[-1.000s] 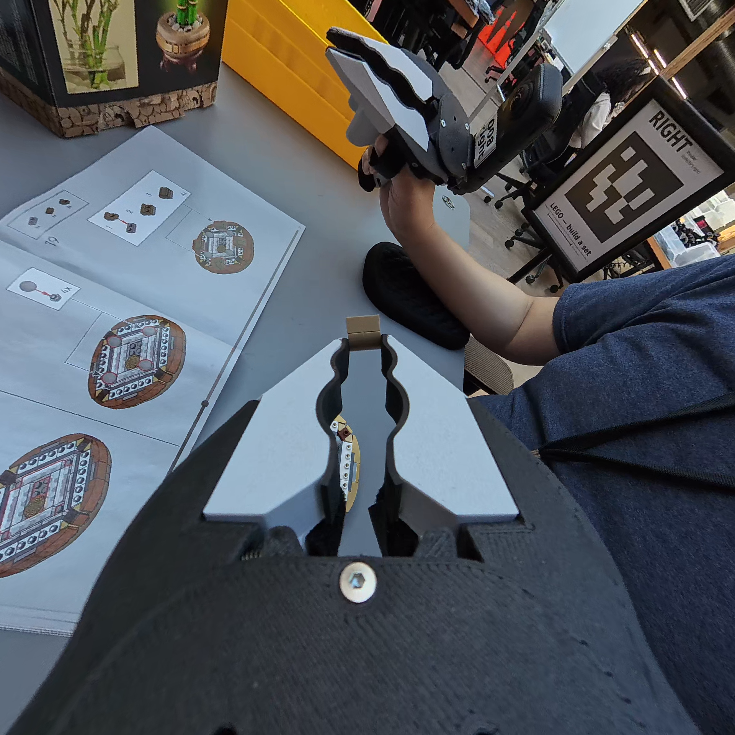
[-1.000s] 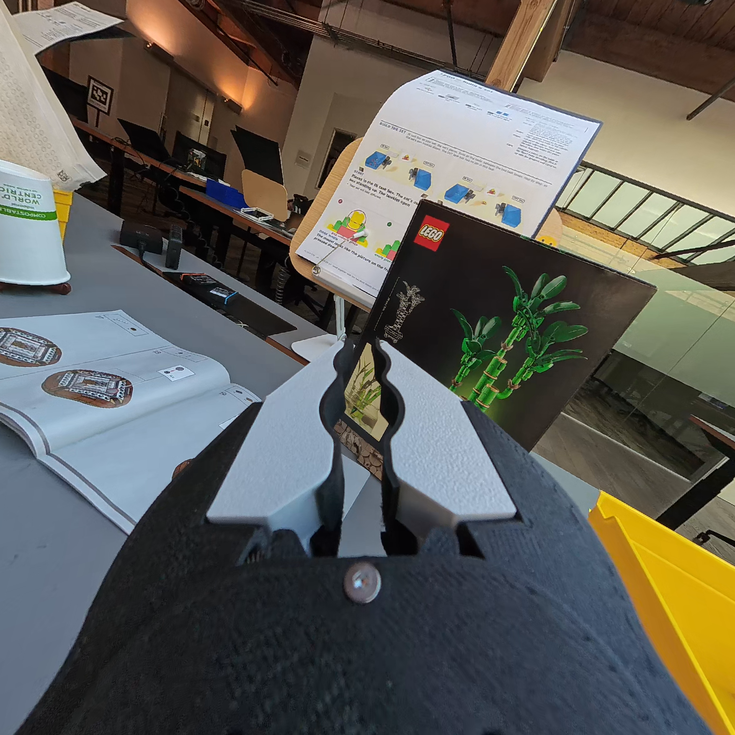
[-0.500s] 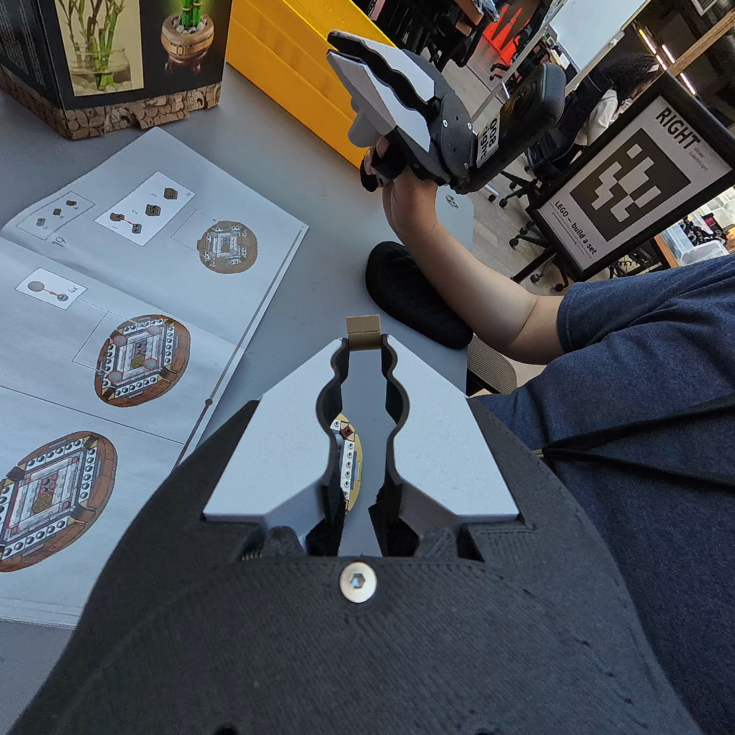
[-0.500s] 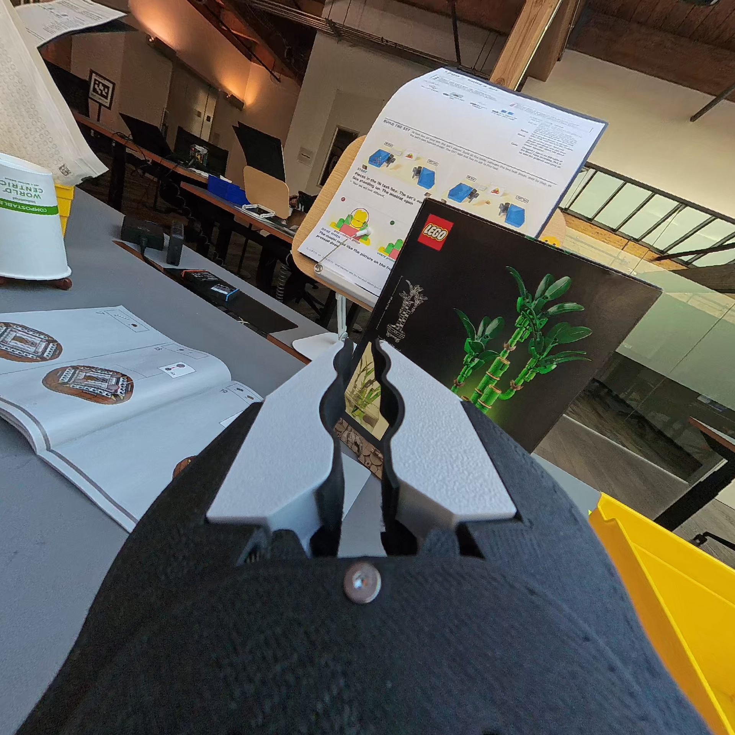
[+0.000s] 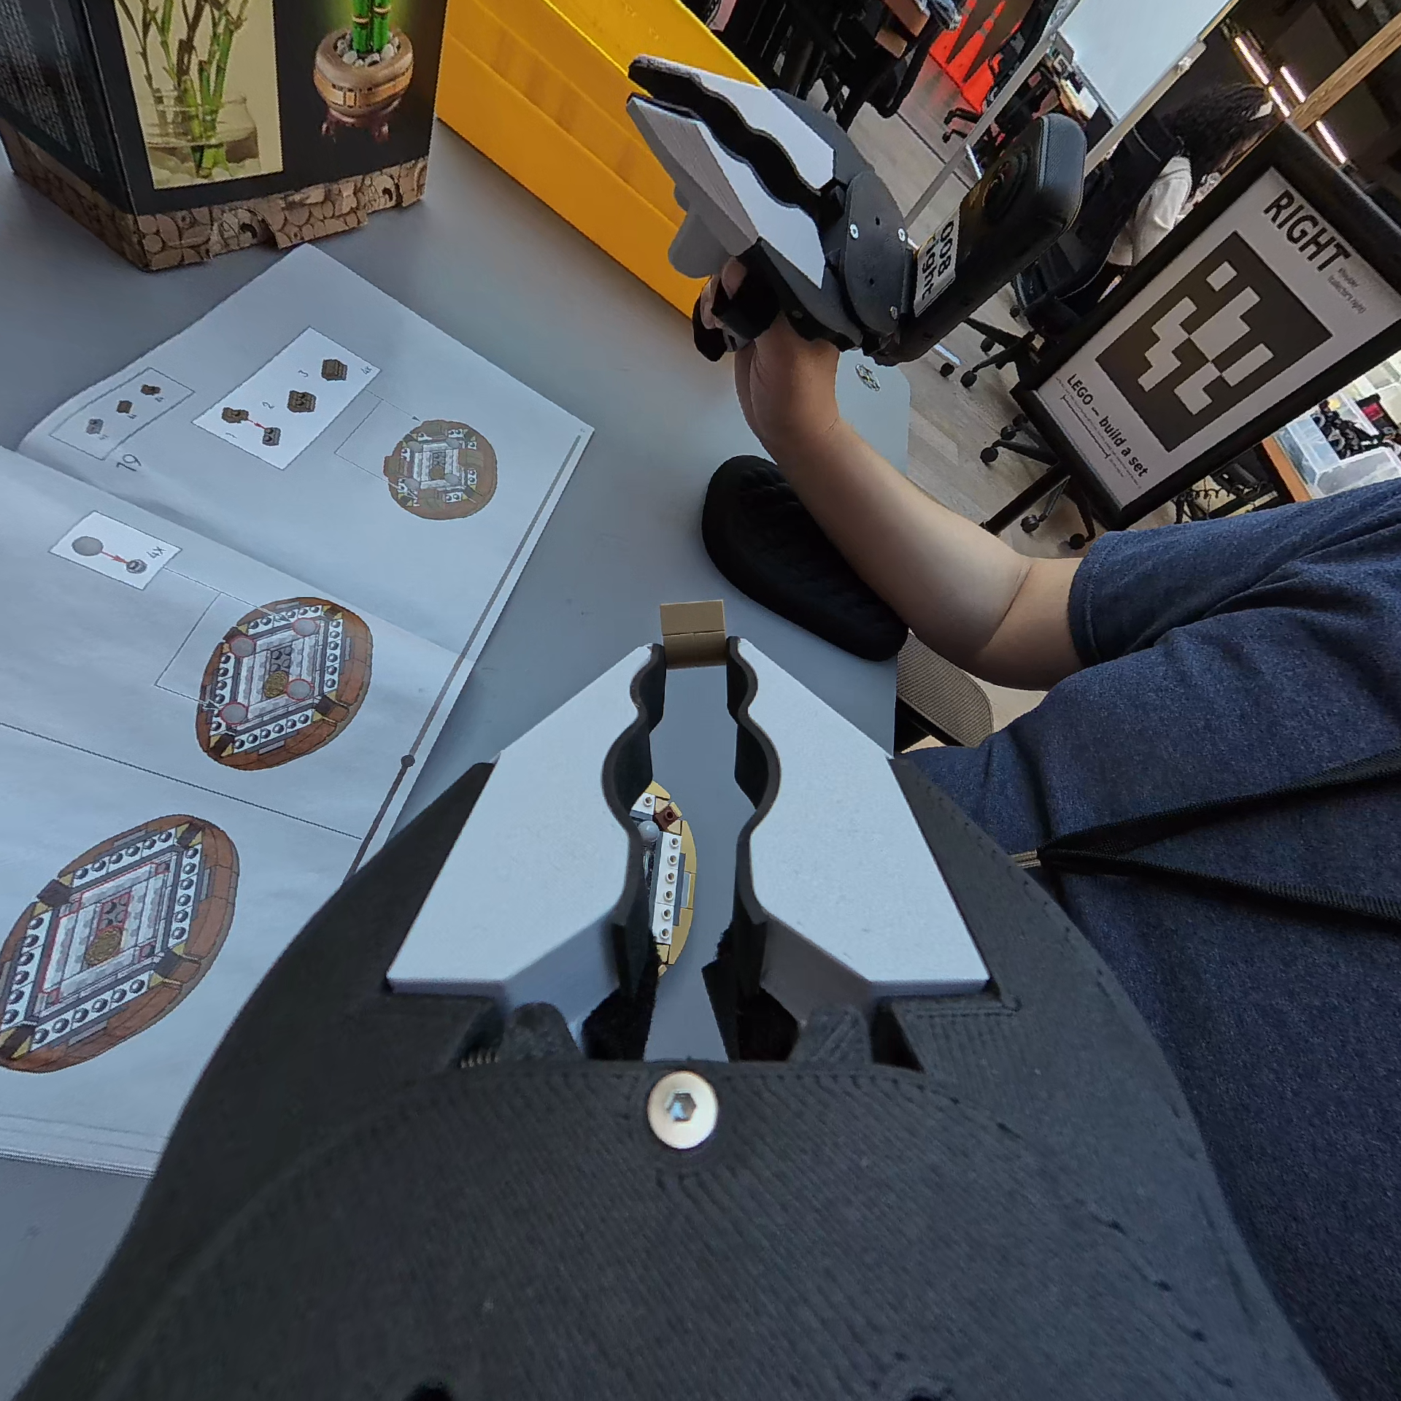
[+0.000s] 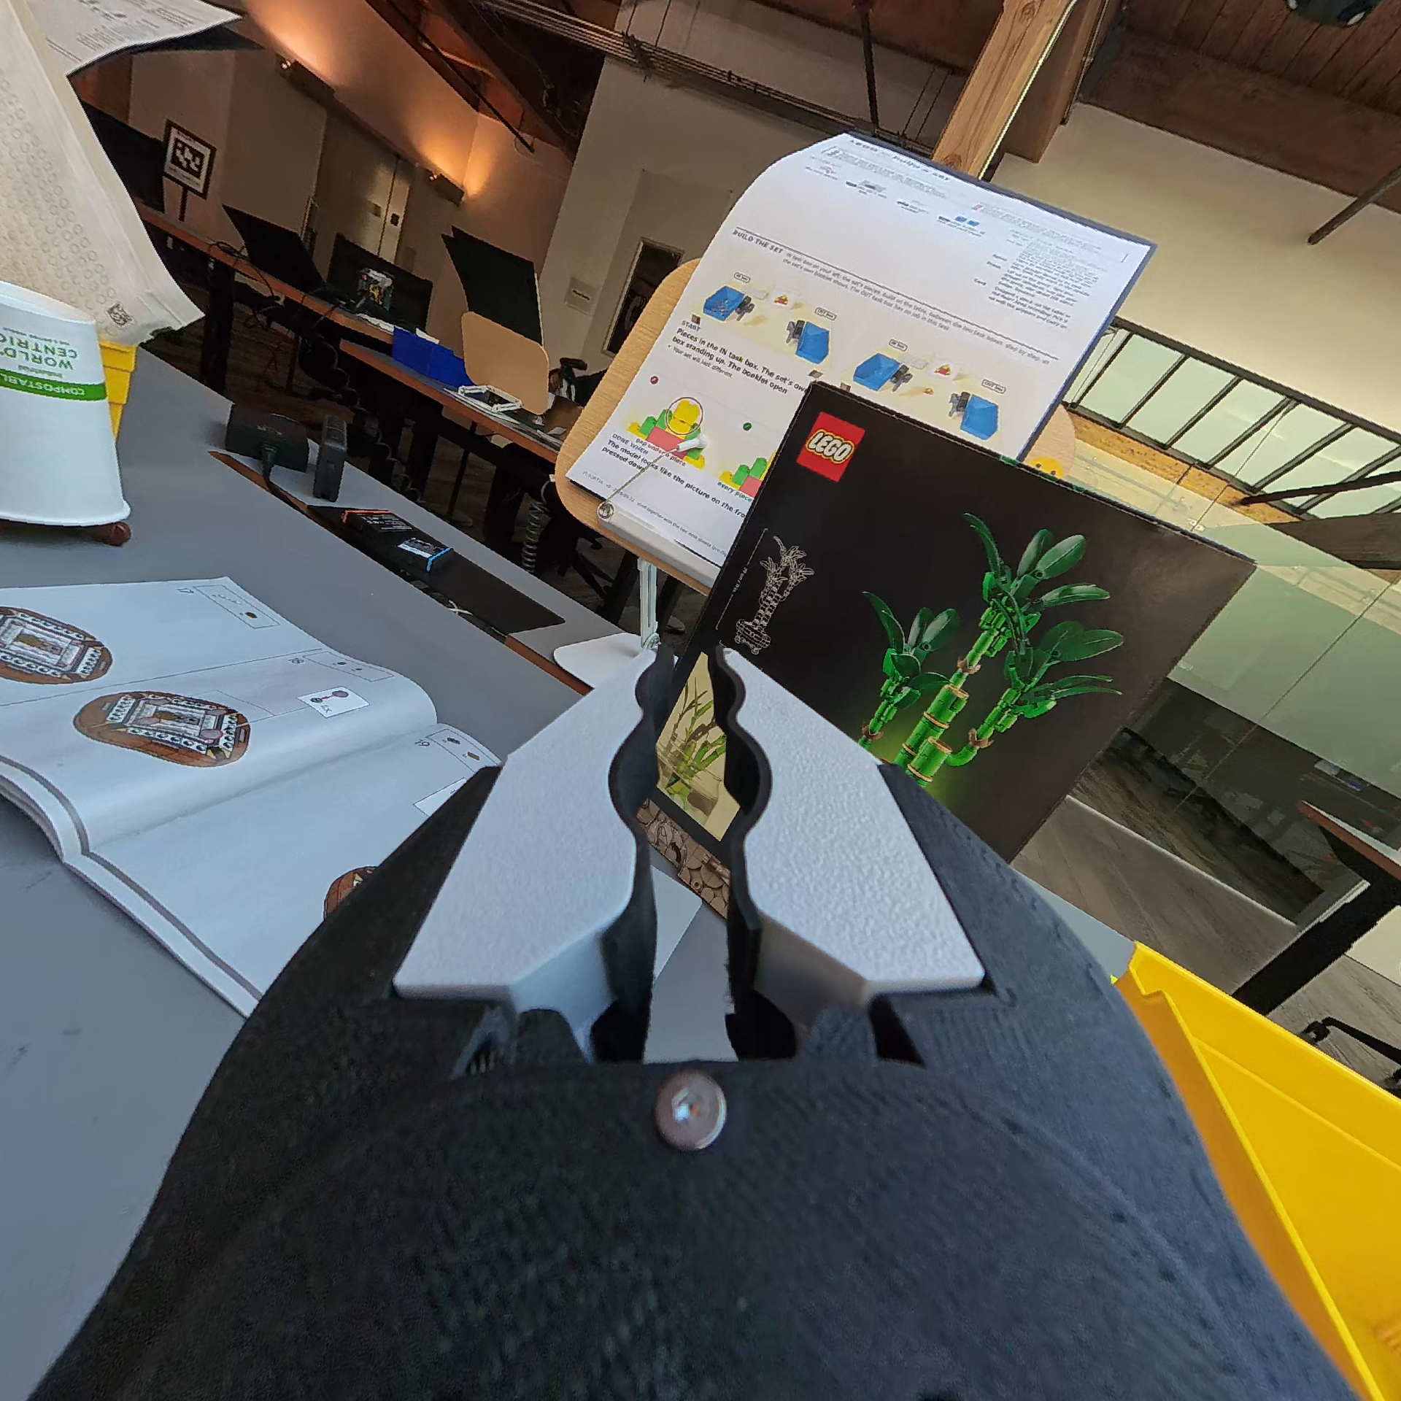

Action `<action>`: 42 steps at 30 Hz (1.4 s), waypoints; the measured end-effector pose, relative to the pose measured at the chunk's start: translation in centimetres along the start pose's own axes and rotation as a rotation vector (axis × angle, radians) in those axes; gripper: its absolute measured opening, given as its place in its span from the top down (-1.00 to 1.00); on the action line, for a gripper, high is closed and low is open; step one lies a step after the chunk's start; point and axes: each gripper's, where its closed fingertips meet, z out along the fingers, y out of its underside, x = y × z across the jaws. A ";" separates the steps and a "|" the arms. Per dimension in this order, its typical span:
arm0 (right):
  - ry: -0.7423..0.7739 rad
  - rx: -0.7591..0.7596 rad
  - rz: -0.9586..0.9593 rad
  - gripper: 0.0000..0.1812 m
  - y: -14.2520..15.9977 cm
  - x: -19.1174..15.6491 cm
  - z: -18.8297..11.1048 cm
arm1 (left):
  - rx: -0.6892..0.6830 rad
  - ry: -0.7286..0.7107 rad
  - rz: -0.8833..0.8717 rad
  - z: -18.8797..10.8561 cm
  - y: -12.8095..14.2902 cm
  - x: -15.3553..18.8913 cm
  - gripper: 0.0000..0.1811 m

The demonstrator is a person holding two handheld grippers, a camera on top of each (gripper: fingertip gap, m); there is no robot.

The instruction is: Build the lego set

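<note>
My left gripper (image 5: 694, 653) is shut on a small tan brick (image 5: 691, 631) held at its fingertips above the grey table (image 5: 606, 364). Below it, through the gap between the fingers, part of the round model base (image 5: 667, 872) shows, with white studs and a tan rim. My right gripper (image 6: 687, 661) is raised off the table, empty, its jaws a narrow gap apart. It also shows in the left wrist view (image 5: 682, 114), held up in a hand. The open instruction booklet (image 5: 303, 531) lies to the left; it also shows in the right wrist view (image 6: 227, 758).
The set's black box (image 6: 985, 644) stands behind the booklet, with a yellow bin (image 6: 1289, 1137) to its right. A black pad (image 5: 796, 561) lies under the person's forearm (image 5: 910, 531). An upturned white paper cup (image 6: 53, 424) and a sheet on a stand (image 6: 872, 341) are farther off. The grippers' ends are close to 25 centimetres from one another.
Almost nothing. Both grippers drift slightly; the left keeps hold of the tan brick and the right stays raised.
</note>
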 end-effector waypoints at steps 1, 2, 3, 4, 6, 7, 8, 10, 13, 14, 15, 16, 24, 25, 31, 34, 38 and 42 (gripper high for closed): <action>0.000 0.000 -0.001 0.91 0.0 0.0 0.0 | 0.000 0.000 0.001 0.0 0.0 0.0 0.84; 0.000 0.000 -0.001 0.91 0.0 0.0 0.0 | -0.001 -0.002 0.001 0.0 0.0 0.0 0.84; -0.001 0.000 0.000 0.91 0.0 0.0 0.0 | -0.001 -0.003 0.001 -0.1 0.0 0.0 0.84; -0.002 0.000 0.000 0.91 0.0 0.0 0.0 | 0.000 -0.003 0.001 -0.1 0.0 0.0 0.85; -0.002 -0.001 -0.002 0.91 0.0 -0.1 0.0 | 0.003 -0.004 -0.001 -0.2 0.0 0.0 0.85; -0.002 0.000 -0.002 0.91 0.0 -0.1 0.0 | 0.004 -0.005 -0.002 -0.2 0.0 0.0 0.85; -0.002 0.000 -0.003 0.91 0.0 -0.1 0.0 | 0.005 -0.004 -0.003 -0.3 0.0 0.0 0.85; -0.003 -0.001 -0.004 0.91 0.0 -0.1 0.0 | 0.005 -0.005 -0.003 -0.3 0.0 0.0 0.85; -0.004 -0.001 -0.003 0.91 0.0 -0.1 0.0 | 0.004 -0.005 -0.003 -0.2 0.1 -0.1 0.85; -0.004 -0.001 -0.004 0.91 0.0 -0.1 0.0 | 0.004 -0.004 -0.004 -0.2 0.1 -0.1 0.85; -0.004 -0.001 -0.006 0.91 0.0 -0.2 0.0 | 0.004 -0.004 -0.004 -0.2 0.1 -0.1 0.85; -0.004 0.000 -0.007 0.91 -0.1 -0.2 0.0 | 0.003 -0.004 -0.004 -0.2 0.1 -0.1 0.85; -0.006 -0.001 -0.008 0.91 -0.1 -0.2 0.1 | 0.005 -0.003 0.001 -0.1 0.0 0.1 0.85; -0.006 -0.002 -0.008 0.91 -0.1 -0.2 0.1 | 0.006 -0.003 0.001 -0.1 0.0 0.1 0.85; -0.004 0.000 -0.007 0.91 -0.1 -0.2 0.0 | 0.014 -0.006 0.002 -0.3 -0.2 0.2 0.85; -0.004 0.000 -0.008 0.91 -0.1 -0.2 0.1 | 0.013 -0.020 0.008 -0.3 -0.2 0.1 0.85; -0.007 -0.002 -0.009 0.91 -0.1 -0.2 0.1 | -0.015 -0.060 0.038 -0.1 0.2 -0.3 0.85; -0.007 -0.002 -0.009 0.91 -0.1 -0.2 0.1 | -0.031 -0.086 0.050 0.1 0.5 -0.6 0.85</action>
